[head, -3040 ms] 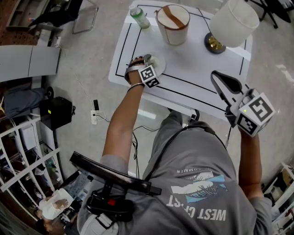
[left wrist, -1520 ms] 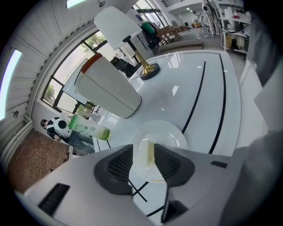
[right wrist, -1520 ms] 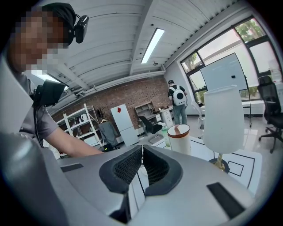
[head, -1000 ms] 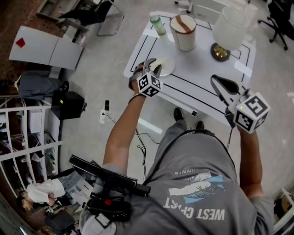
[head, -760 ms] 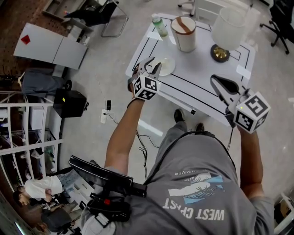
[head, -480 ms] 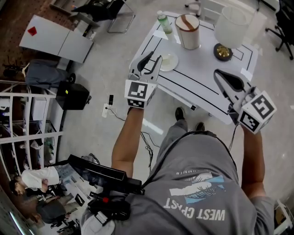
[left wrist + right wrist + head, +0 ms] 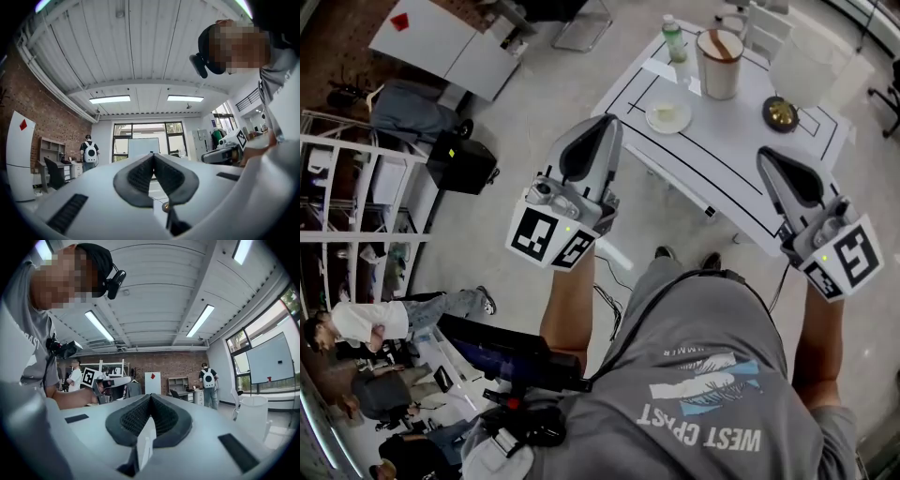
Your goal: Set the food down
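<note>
Holding both grippers up, off the table (image 7: pixel 741 159): left gripper (image 7: pixel 610 124) jaws have just been closing and now press together on nothing; right gripper (image 7: pixel 766 154) jaws are also together, empty. Food (image 7: pixel 668 112) lies on the plate (image 7: pixel 652 120) on the table, well apart from both grippers, so the set-down looks done. Risks, as a judgement: little is left that could hurt the food itself. Plate sits fairly near the table edge facing the person, so a low swing of the left gripper when it comes down could clip the plate and slide it off. Right gripper hangs over the table's near side with the lamp (image 7: pixel 806 67) and cup (image 7: pixel 719 62) beyond it. A careless reach forward there could tip either one. Person's legs stand just beside the table, so a knee bump could jolt everything on it, food included.
</note>
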`<state>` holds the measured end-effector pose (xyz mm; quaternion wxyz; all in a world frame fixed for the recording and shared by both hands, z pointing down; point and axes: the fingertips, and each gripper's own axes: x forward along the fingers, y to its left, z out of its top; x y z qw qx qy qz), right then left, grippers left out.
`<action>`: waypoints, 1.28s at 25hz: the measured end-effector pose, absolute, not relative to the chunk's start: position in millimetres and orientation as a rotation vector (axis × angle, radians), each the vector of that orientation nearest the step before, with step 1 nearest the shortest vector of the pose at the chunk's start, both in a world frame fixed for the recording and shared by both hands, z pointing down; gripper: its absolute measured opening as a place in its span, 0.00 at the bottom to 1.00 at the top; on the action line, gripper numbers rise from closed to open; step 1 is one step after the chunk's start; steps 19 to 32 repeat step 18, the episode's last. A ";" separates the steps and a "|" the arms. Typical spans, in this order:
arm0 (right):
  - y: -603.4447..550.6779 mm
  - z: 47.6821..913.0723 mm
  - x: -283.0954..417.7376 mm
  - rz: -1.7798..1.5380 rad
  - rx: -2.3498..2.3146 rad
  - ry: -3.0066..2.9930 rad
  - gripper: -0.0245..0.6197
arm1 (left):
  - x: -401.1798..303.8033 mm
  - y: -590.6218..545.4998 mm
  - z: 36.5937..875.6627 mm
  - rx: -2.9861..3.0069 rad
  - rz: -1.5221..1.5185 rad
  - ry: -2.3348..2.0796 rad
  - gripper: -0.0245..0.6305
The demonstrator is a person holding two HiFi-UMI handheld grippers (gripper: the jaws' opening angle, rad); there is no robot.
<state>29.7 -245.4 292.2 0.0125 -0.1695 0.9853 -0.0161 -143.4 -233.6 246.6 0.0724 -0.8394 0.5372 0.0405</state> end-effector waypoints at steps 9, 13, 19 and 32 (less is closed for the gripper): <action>-193.9 282.8 3.6 -0.044 -0.548 3.074 0.05 | -183.2 -166.9 244.4 -2.514 0.144 1.648 0.05; -159.8 283.5 -21.1 -0.048 -0.566 3.083 0.05 | -205.2 -131.0 246.0 -2.530 0.156 1.629 0.05; -99.7 277.0 -57.3 -0.071 -0.629 3.067 0.05 | -237.7 -75.2 247.1 -2.581 0.138 1.575 0.05; -99.7 277.0 -57.3 -0.071 -0.629 3.067 0.05 | -237.7 -75.2 247.1 -2.581 0.138 1.575 0.05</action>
